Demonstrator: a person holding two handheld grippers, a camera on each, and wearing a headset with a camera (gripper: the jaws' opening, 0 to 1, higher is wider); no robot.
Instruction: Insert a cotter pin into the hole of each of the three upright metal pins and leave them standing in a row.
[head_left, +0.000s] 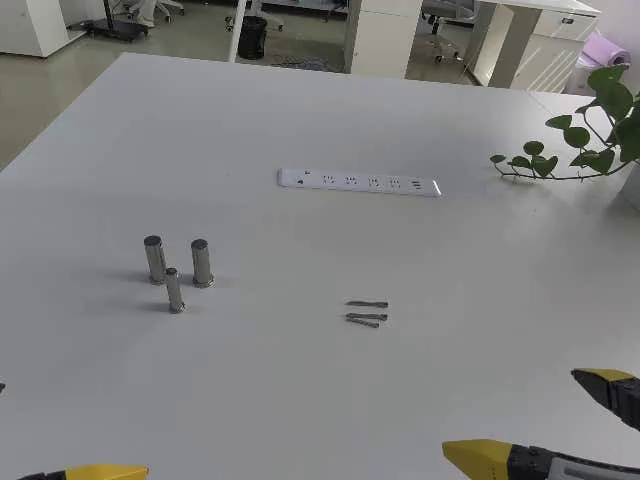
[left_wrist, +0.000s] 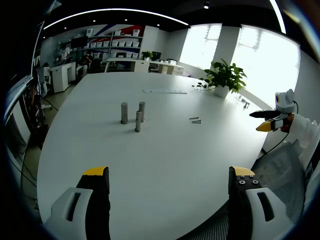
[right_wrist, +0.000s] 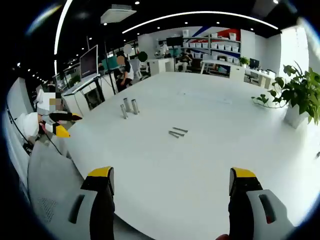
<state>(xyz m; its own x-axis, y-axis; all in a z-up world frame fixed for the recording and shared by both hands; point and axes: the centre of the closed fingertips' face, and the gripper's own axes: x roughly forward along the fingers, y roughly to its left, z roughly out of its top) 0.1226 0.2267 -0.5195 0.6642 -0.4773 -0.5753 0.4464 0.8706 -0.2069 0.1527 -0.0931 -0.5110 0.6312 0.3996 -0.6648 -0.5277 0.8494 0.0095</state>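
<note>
Three metal pins (head_left: 174, 287) upright; cotter pins (head_left: 366, 318) loose on table (head_left: 300, 400); left gripper (left_wrist: 168, 173), right gripper (right_wrist: 171, 173): fingers apart.

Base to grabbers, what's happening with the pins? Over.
Open and empty: left gripper, right gripper, near table edge. Three metal pins upright, bunched; cotter pins lying loose, apart, none inserted. Farther back, power strip, not blocking.

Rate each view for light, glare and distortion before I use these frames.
Head view: soft even light, undistorted; metal pins cast only faint shadows, cotter pins tiny but sharp. Left gripper view: fisheye bows the table; windows blown out. Right gripper view: same bowing, ceiling light strips curve, table evenly lit.
</note>
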